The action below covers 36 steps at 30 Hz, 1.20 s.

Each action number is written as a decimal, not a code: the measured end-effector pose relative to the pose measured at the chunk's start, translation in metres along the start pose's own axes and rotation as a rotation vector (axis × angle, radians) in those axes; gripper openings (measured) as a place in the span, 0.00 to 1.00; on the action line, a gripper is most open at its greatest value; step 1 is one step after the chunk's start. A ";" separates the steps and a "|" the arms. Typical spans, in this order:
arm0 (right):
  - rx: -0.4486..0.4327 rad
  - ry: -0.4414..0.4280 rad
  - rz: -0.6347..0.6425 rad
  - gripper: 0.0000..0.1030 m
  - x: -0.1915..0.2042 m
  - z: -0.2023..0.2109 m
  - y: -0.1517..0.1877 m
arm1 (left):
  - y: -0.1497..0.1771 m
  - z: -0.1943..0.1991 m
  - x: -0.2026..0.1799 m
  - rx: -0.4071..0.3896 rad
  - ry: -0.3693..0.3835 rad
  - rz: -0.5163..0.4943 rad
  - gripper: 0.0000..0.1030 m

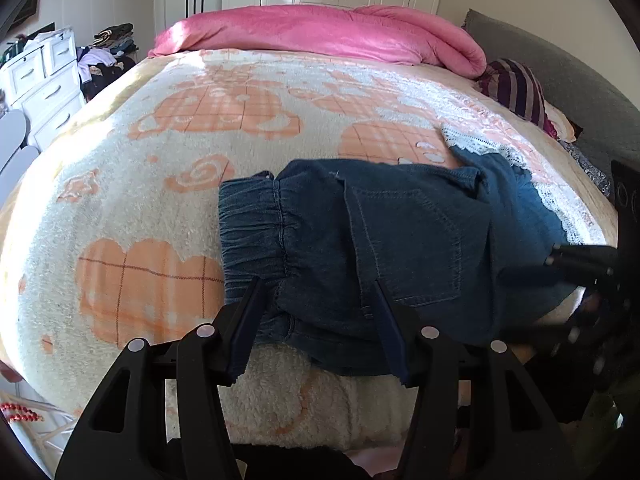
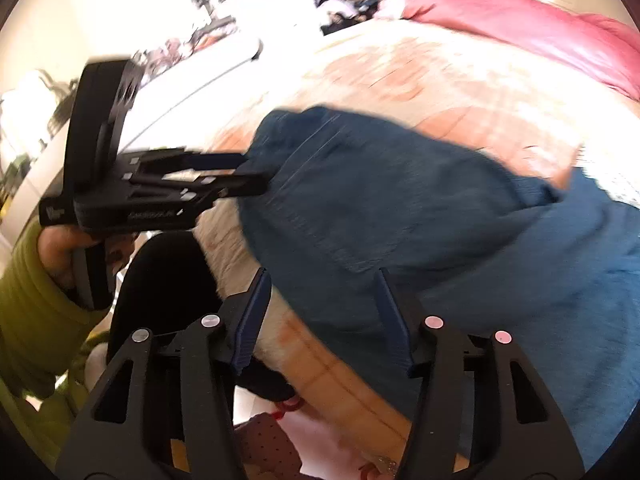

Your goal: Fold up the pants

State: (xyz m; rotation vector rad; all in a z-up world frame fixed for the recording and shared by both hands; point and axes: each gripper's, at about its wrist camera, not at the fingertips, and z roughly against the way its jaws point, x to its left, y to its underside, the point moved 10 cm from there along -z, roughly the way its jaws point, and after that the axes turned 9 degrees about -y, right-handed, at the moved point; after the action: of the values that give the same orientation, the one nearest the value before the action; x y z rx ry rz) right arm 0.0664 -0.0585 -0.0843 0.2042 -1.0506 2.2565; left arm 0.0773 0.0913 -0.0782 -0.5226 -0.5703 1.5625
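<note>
Going by how the cloth lies, the step in hand is the setting-up of a fold: the pants [image 1: 400, 248] lie across the near side of the bed [image 1: 132, 184], partly doubled already, and both tools are at their near edge with nothing gripped yet.

To the left of the left claw [image 1: 320, 304] there is only bare patterned blanket, wide and free, running out to the bed's side; a white dresser [image 1: 40, 88] stands well beyond that. Between its spread fingers sits the elastic waistband [image 1: 256, 236] and the seat with its back pocket. This claw is released, holding nothing, its tips resting at or just over the denim; I cannot tell whether they touch.

To its right the legs trail off toward a lace-trimmed cloth [image 1: 500, 152], and the right claw [image 2: 324, 308] comes in from that side. In its own blurred view it too is spread wide and empty, the denim lying ahead and to its right, the bed's near edge just under its left finger.

The next move, I judge, calls for each claw to close on a doubled edge, waistband on one side and leg on the other, then carry one end over

Ahead of both claws the blanket is open as far as the pink duvet [image 1: 320, 32]; behind them the mattress edge drops away, so any fold should travel forward or sideways
</note>
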 end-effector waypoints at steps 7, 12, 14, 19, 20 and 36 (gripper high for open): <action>-0.080 0.113 -0.079 0.62 -0.046 0.048 0.005 | -0.009 0.020 -0.001 -0.035 -0.002 -0.002 0.59; -0.117 0.170 -0.137 0.66 -0.071 0.073 0.009 | -0.020 0.035 -0.003 -0.068 -0.017 -0.018 0.63; -0.138 0.192 -0.160 0.68 -0.081 0.083 0.009 | -0.024 0.040 -0.007 -0.078 -0.007 -0.019 0.64; -0.179 0.232 -0.197 0.71 -0.098 0.098 0.004 | -0.032 0.048 -0.030 -0.096 0.056 -0.041 0.64; -0.186 0.242 -0.203 0.72 -0.102 0.102 0.004 | -0.032 0.047 -0.035 -0.096 0.064 -0.046 0.64; -0.214 0.357 -0.259 0.85 -0.157 0.121 -0.025 | -0.011 0.021 -0.132 0.000 0.297 -0.134 0.67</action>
State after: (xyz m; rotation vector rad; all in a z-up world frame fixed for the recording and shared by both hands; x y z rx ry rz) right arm 0.1903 -0.2102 -0.0481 -0.1420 -0.9990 1.8472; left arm 0.0811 -0.0410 -0.0560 -0.6879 -0.3702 1.3278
